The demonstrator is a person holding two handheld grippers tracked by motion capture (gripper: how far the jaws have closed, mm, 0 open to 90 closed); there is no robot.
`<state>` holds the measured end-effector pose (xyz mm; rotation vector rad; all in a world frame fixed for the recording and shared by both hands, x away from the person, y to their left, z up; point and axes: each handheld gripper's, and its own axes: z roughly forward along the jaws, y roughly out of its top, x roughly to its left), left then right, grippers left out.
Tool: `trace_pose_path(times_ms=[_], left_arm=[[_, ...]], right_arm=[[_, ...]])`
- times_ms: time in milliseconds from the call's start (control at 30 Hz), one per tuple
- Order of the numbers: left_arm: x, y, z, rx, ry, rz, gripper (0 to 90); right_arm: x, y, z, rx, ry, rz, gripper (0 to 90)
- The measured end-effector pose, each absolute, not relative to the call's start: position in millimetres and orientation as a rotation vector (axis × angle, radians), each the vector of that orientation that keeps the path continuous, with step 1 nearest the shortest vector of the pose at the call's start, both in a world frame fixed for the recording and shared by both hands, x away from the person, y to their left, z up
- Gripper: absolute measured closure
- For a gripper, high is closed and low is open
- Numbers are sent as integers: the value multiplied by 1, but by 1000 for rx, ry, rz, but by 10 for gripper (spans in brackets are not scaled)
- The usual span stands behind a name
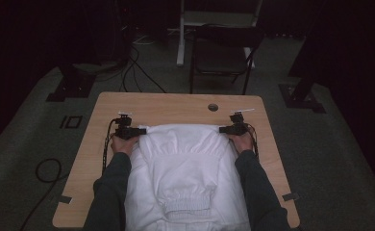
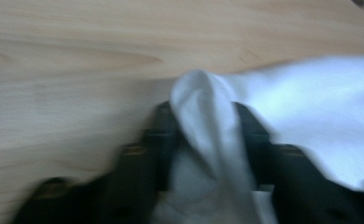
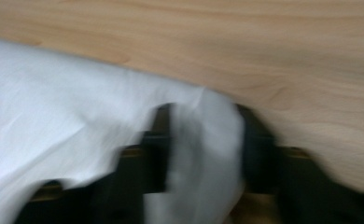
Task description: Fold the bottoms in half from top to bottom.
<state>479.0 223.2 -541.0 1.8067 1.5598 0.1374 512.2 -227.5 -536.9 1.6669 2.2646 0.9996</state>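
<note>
Presently: white garment (image 1: 185, 168) on wooden table (image 1: 176, 103); left gripper (image 1: 138, 130) pinching its far-left corner; right gripper (image 1: 222, 129) pinching its far-right corner.

A garment (image 1: 185, 168) is lying spread on the worktop (image 1: 166, 103), reaching from the near edge up past the middle, with a sleeve (image 1: 188, 204) lying folded across it near the person. The left gripper (image 1: 136, 130) is sitting at the garment's far left corner and the right gripper (image 1: 225, 129) at its far right corner, each with cloth lying between its fingers. The person's forearms are lying along the garment's two sides. A hole (image 1: 213, 107) is sitting in the worktop behind the garment, toward the right. A chair (image 1: 221, 53) is standing on the floor behind the worktop, and cables (image 1: 132, 67) are trailing over the floor to the chair's left
</note>
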Motion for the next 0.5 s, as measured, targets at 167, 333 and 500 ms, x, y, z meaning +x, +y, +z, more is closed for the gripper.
trace_pose_path(times_ms=[167,333,500], left_arm=[[480,227,-529,1764,1536,142,836],[487,229,-499,1712,1494,174,838],[491,230,-470,1651,1431,203,837]], right_arm=[[513,-234,-534,1692,2206,1050,879],[514,-236,-512,1619,2150,1119,880],[516,-240,-481,1551,2053,1200,881]])
